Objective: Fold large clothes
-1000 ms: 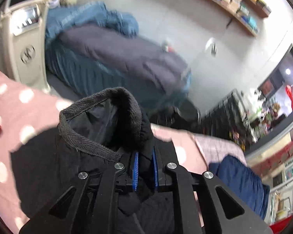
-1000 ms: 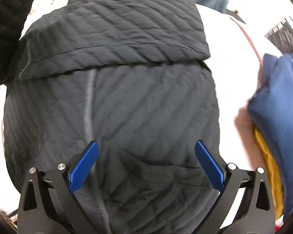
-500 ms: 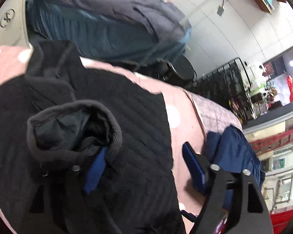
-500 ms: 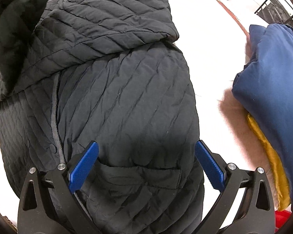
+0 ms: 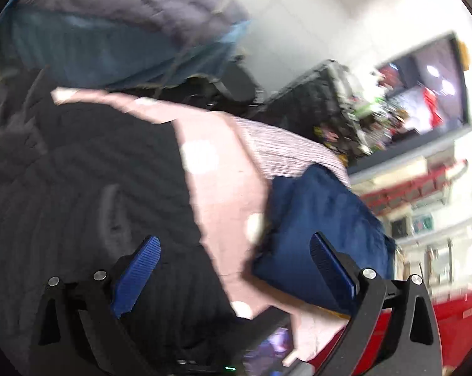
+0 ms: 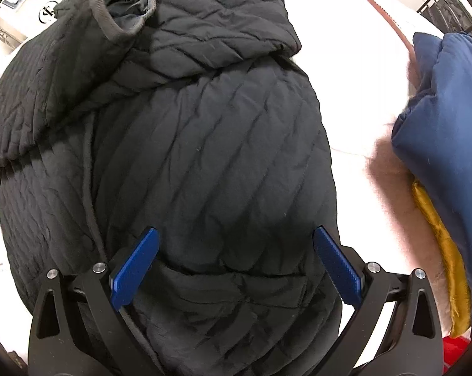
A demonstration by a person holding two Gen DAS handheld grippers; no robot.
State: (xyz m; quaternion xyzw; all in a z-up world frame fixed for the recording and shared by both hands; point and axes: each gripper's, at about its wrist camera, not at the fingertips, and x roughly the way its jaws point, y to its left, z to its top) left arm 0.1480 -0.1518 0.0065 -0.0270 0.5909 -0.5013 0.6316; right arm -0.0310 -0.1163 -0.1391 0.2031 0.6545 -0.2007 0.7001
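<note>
Because the black quilted jacket [image 6: 188,144] is puffy, soft and slick, it should slump when lifted; I'd pinch its hem. It lies on the bed [image 5: 223,188] beside the blue bundle [image 6: 449,131]. The left hand-held gripper [image 5: 236,269], jaws just opened, is released and empty; the right hand-held gripper [image 6: 236,266] gapes above the jacket.

Left tongs [image 5: 232,250], just opening, hang empty over black jacket [image 5: 79,188].

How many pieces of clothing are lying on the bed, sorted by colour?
Black: 1, the quilted jacket
Navy blue: 1, a folded garment
Mustard yellow: 1, a cloth under the blue one
Total: 3
</note>
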